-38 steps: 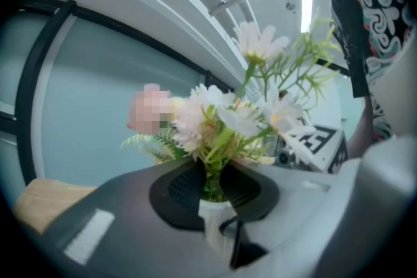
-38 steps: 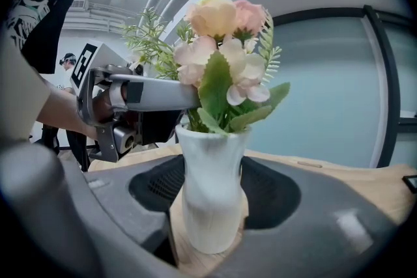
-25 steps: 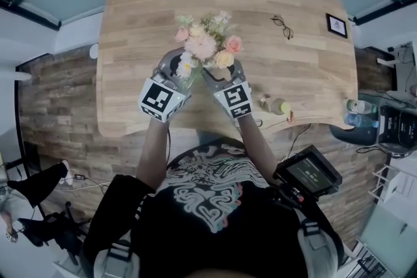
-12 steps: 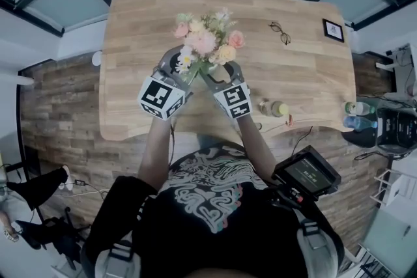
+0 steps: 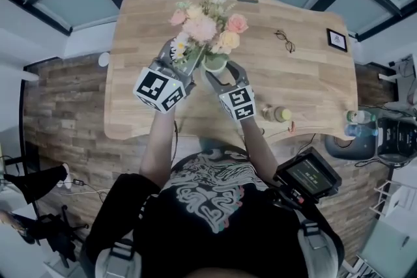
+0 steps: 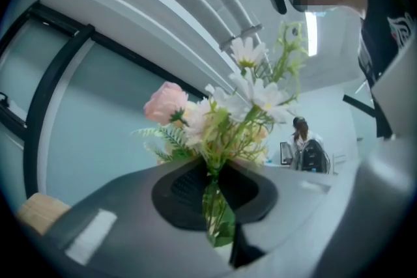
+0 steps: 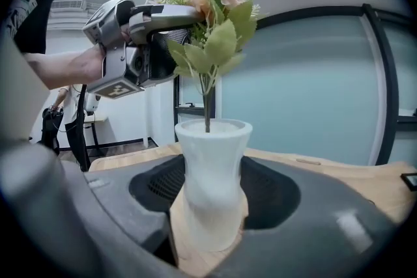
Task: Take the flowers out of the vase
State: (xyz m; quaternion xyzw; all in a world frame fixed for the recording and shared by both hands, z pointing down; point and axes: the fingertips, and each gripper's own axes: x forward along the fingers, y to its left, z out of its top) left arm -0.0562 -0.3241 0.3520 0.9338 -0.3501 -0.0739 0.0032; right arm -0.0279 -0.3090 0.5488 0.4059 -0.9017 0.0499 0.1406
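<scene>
Wooden table (image 5: 306, 81): left gripper (image 6: 218, 221) grips flowers (image 6: 251, 91), right gripper (image 7: 210, 208) vase (image 7: 212, 159).

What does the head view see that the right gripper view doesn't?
Only the head view: glasses, a small picture frame and a bottle on the table. Only the right gripper view: the flower stem dipping into the mouth of the white vase, which is held at its sides by the right gripper. Both: the flowers clamped in the left gripper.
</scene>
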